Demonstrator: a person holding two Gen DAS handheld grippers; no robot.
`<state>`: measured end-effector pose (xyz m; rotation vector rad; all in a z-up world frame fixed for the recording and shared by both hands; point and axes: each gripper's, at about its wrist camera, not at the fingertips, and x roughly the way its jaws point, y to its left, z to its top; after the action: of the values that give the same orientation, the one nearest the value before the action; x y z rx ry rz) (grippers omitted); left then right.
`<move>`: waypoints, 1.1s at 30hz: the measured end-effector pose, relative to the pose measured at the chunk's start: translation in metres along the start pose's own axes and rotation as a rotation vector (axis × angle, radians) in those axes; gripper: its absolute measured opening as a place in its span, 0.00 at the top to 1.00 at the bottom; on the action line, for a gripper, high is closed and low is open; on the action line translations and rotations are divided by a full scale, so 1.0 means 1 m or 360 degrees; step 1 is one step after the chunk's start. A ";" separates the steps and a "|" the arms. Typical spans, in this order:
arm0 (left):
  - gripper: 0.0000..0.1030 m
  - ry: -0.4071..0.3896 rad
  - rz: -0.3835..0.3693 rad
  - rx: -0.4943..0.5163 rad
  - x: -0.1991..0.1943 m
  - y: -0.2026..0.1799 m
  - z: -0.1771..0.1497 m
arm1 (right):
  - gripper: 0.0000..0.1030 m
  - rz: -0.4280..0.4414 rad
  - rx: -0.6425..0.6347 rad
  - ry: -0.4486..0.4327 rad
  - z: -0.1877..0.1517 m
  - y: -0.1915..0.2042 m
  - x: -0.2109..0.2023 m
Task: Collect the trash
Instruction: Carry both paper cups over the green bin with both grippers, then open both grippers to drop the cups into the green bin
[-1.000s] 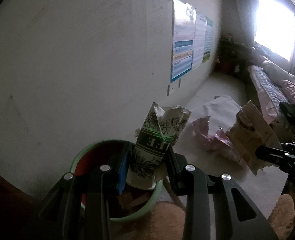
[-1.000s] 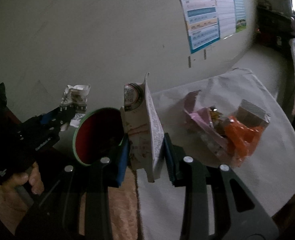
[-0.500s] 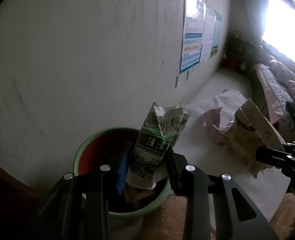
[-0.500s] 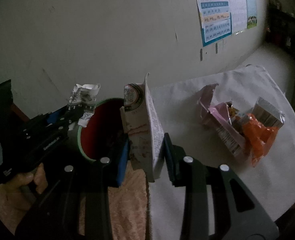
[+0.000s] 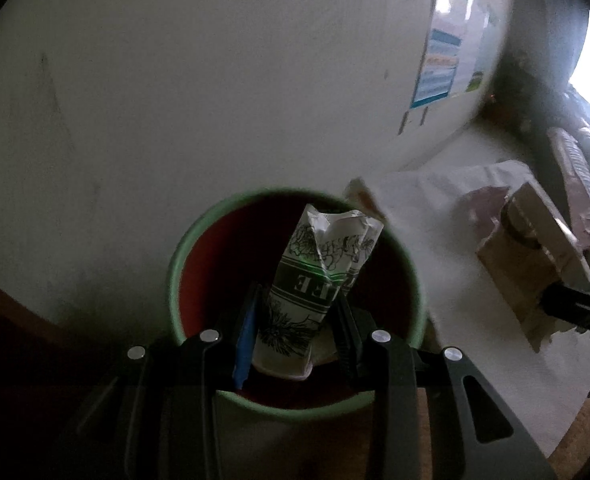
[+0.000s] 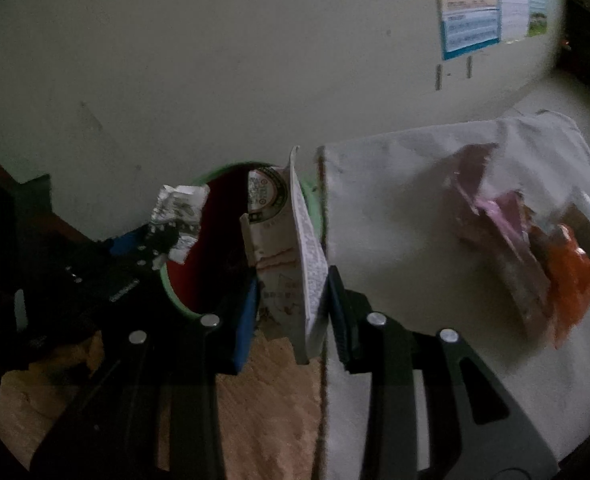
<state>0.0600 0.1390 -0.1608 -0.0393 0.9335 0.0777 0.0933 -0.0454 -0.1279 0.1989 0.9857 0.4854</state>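
The landmark here is the green-rimmed bin point(image 5: 295, 408) with the red inside, standing against the wall at the end of the counter point(image 6: 435, 360).

The left gripper point(image 5: 295, 320) has its fingers closed on a crumpled paper cup point(image 5: 315, 280), printed with flowers, and holds it upright directly over the bin's mouth. The right gripper point(image 6: 291, 312) has its fingers clamped on a flattened carton point(image 6: 283, 256), which hangs at the bin's rim on the counter side, only partly over the opening.

The step in hand looks like dropping both pieces into the bin. To do it well:

1. Let the cup go first, since it is already centred over the bin. Part the fingers fully so the crushed paper does not cling to a pad.
2. Carry the carton further over the bin's middle before release; from the rim it could tip back onto the counter cloth.
3. Keep the 2 grippers from crowding each other above the opening; the bin's mouth is narrow for both.

On the counter, well away from the bin, a pink wrapper point(image 6: 491, 216) and an orange wrapper point(image 6: 571, 276) lie together, not yet collected.
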 end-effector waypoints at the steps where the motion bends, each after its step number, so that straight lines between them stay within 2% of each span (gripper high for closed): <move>1: 0.69 0.0025 0.0001 -0.0020 0.006 0.005 -0.002 | 0.68 -0.0001 -0.0021 0.0009 0.001 0.004 0.004; 9: 0.68 0.0114 0.0033 -0.0048 0.030 0.021 -0.011 | 0.68 0.0007 -0.0118 0.0055 0.014 0.026 0.026; 17: 0.65 0.0139 0.0064 -0.0060 0.048 0.020 -0.002 | 0.68 0.0022 -0.0092 0.0113 0.018 0.027 0.042; 18: 0.55 0.0133 0.0064 -0.0066 0.047 0.021 -0.002 | 0.68 0.0025 -0.0087 0.0118 0.018 0.027 0.044; 19: 0.52 0.0120 0.0060 -0.0072 0.046 0.022 -0.002 | 0.68 0.0029 -0.0083 0.0125 0.019 0.027 0.046; 33: 0.49 0.0055 0.0104 -0.0166 0.033 0.038 -0.005 | 0.65 0.0085 -0.0089 0.0281 0.029 0.043 0.097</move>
<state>0.0727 0.1785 -0.1907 -0.1072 0.9648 0.1871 0.1485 0.0406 -0.1688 0.1335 1.1397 0.5860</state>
